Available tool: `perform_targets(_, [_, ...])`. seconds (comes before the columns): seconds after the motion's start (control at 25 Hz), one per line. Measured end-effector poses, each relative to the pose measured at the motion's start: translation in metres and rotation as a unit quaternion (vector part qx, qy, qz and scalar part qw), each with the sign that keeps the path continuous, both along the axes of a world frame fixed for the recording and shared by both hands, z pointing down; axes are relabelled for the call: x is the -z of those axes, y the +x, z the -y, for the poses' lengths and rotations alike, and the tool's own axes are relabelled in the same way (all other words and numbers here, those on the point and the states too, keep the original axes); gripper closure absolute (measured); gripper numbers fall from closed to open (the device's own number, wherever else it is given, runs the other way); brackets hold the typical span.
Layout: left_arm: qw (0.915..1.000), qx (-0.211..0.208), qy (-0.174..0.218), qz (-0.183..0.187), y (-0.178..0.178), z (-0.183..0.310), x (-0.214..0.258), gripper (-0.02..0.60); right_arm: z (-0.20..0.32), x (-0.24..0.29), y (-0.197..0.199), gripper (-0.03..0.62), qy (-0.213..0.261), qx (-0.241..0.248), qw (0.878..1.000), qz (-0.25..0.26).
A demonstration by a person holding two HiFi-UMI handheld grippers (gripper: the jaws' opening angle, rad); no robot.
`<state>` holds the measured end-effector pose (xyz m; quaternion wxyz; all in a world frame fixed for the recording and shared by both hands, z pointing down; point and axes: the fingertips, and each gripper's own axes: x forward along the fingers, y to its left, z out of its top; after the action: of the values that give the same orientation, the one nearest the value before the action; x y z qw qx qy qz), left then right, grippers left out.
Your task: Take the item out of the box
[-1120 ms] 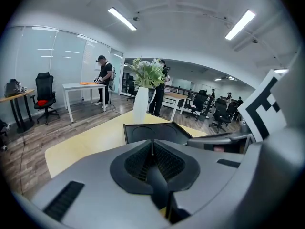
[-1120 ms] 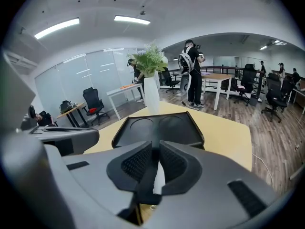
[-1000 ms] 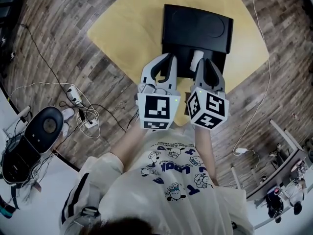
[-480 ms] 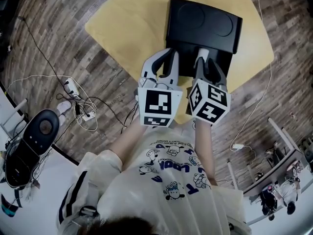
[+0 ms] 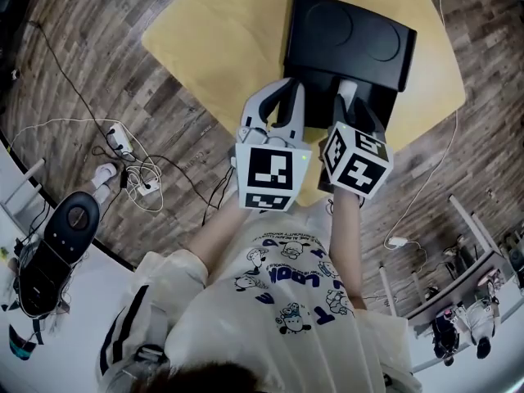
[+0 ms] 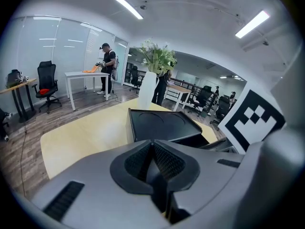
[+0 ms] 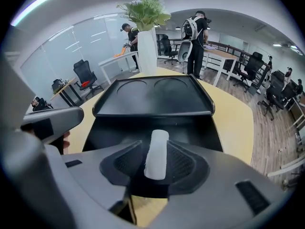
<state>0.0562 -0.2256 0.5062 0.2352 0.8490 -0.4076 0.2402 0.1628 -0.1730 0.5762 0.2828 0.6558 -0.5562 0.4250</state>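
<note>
Right gripper [image 7: 155, 173] jaws just opened wide, white roll [image 7: 156, 152] loose between them, above near half of box [image 7: 152, 97]. Roll looks light, soft, crushable: pinch mid-length, gently. Left gripper [image 6: 152, 162] pressed together, empty.

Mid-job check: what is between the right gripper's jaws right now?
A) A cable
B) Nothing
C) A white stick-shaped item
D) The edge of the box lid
C: the right gripper view shows a white stick-shaped item standing between the jaws of the right gripper, which have just been opening, with the open black box beyond it.
</note>
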Motion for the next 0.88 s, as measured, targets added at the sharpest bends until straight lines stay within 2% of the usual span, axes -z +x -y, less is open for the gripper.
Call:
perform_targets(0.44, [0.9998,0.011,-0.015,0.0,-0.008,0.003,-0.011,0.555,-0.003,-0.023,-0.004,0.418,-0.068,0.008,0.998,0.001])
perform_targets(0.88, [0.9994,0.018,-0.028,0.003,-0.008,-0.004,-0.016,0.555,-0.011,-0.027,0.003,0.433,-0.117,0.021,0.993,-0.027])
